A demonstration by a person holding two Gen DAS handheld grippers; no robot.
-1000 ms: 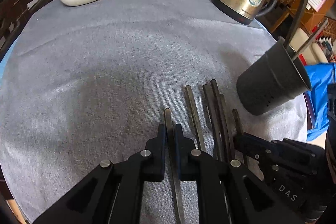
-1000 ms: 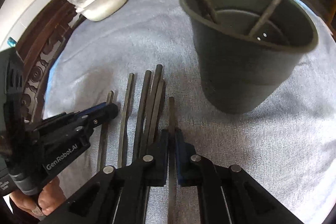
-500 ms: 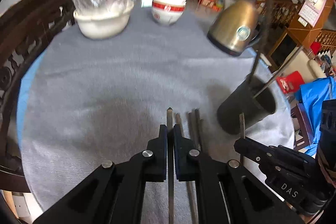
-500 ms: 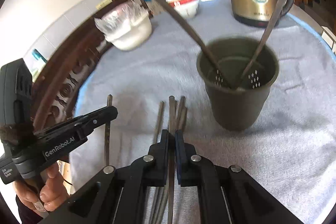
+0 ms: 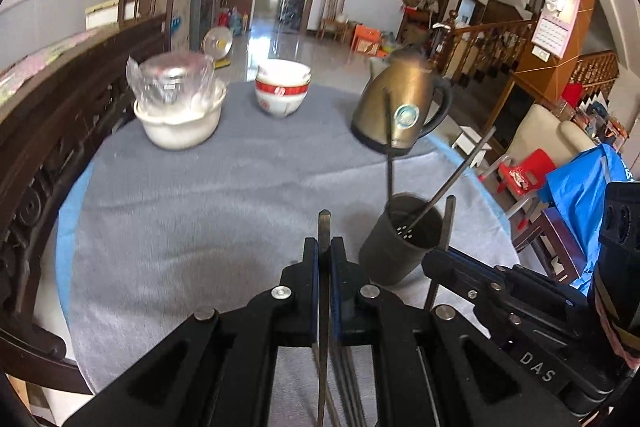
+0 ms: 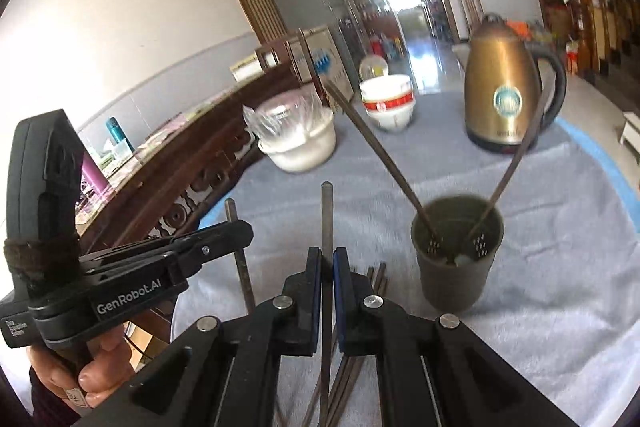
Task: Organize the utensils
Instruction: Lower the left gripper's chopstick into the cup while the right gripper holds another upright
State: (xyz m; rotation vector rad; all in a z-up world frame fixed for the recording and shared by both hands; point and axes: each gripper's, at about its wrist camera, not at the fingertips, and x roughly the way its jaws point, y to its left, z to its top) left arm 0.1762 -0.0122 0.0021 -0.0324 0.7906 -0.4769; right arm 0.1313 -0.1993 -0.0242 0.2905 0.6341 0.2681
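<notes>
— Chopsticks first: where is each one?

— One chopstick (image 5: 324, 227) is clamped between the closed fingers of the left hand-held gripper (image 5: 324, 255), running straight along the fingers with its tip poking out ahead. The right hand-held gripper (image 6: 327, 263) is shut the same way on a second chopstick (image 6: 327, 211), also lengthwise and pointing forward.

— And the holder?

— The dark holder (image 6: 456, 263) stands upright on the grey-clothed surface (image 6: 560, 267), with two sticks already leaning in it. In the right wrist view it sits right of centre, just ahead of the fingers; in the left wrist view the same holder (image 5: 400, 247) is also right of centre.

— Which hand is nearer?

— The right one, I'd judge; its stick needs to swing right and tip down into the mouth. More sticks (image 6: 376, 279) lie on the cloth below, pointing away.
</notes>
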